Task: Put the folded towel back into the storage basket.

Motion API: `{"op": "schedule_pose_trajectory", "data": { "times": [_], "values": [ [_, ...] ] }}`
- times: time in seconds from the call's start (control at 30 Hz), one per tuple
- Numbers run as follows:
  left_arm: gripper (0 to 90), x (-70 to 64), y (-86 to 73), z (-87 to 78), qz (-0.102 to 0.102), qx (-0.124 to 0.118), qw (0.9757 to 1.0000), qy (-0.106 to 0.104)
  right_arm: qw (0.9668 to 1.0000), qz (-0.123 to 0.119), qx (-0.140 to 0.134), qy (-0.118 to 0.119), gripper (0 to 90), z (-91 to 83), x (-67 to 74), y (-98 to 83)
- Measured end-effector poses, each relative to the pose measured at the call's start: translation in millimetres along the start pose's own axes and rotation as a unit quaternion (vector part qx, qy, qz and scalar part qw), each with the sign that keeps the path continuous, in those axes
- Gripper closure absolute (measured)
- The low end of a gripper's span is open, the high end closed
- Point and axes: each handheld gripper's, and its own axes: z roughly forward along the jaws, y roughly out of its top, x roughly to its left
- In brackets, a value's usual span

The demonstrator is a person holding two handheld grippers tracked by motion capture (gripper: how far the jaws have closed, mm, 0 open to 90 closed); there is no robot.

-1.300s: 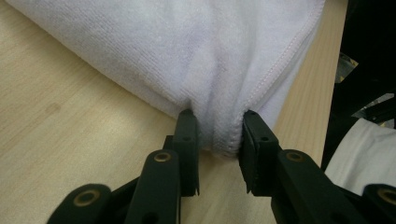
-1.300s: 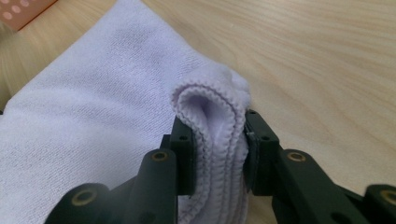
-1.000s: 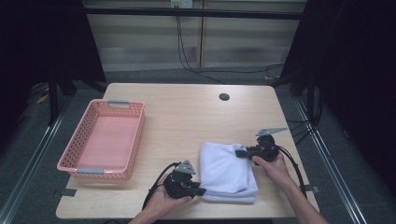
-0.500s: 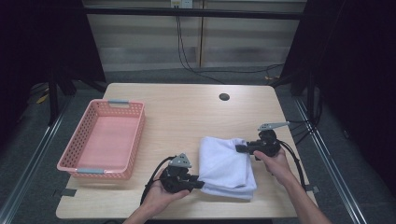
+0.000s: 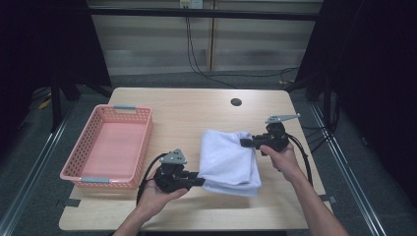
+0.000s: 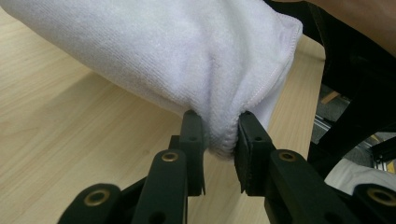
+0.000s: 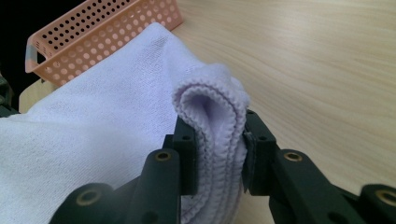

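A folded white towel (image 5: pixel 227 160) hangs slightly above the wooden table (image 5: pixel 196 110), stretched between both grippers. My left gripper (image 5: pixel 200 180) is shut on the towel's near left corner; in the left gripper view the towel (image 6: pixel 187 60) bulges between the pads of the left gripper (image 6: pixel 219 140). My right gripper (image 5: pixel 244 142) is shut on the far right corner. In the right gripper view several folded layers of the towel (image 7: pixel 212 116) are pinched between the jaws of the right gripper (image 7: pixel 215 149).
A pink perforated basket (image 5: pixel 140 150) stands empty at the table's left side, and the basket (image 7: pixel 93 28) also lies beyond the towel in the right gripper view. A dark round hole (image 5: pixel 236 102) marks the table's far middle. Cables trail from both grippers.
Both hands have risen with the towel, lifting its gripped corners off the table. The towel now hangs taut between the grippers instead of lying flat.
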Motion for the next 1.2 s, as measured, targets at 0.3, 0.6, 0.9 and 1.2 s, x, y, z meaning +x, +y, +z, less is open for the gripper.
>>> {"op": "schedule_pose_trajectory", "data": {
  "times": [0.3,0.6,0.9,1.2],
  "values": [
    [75.3,5.1,8.6,-10.8,-0.003,-0.014,0.9999,0.007,1.0,-0.006,-0.005,0.002,71.2,3.4,3.1,19.5],
    [75.3,4.2,30.2,-22.4,0.011,-0.024,0.9996,0.014,0.9997,-0.013,-0.02,0.001,71.2,-5.4,3.7,40.1],
    [75.4,6.5,48.8,-35.1,0.016,-0.036,0.9989,0.024,0.9991,-0.018,-0.038,0.003,71.2,-12.4,4.0,61.5],
    [75.6,16.7,49.9,-47.5,0.008,-0.045,0.9983,0.038,0.9989,-0.018,-0.042,0.007,71.3,0.5,4.7,78.9]
  ]
}}
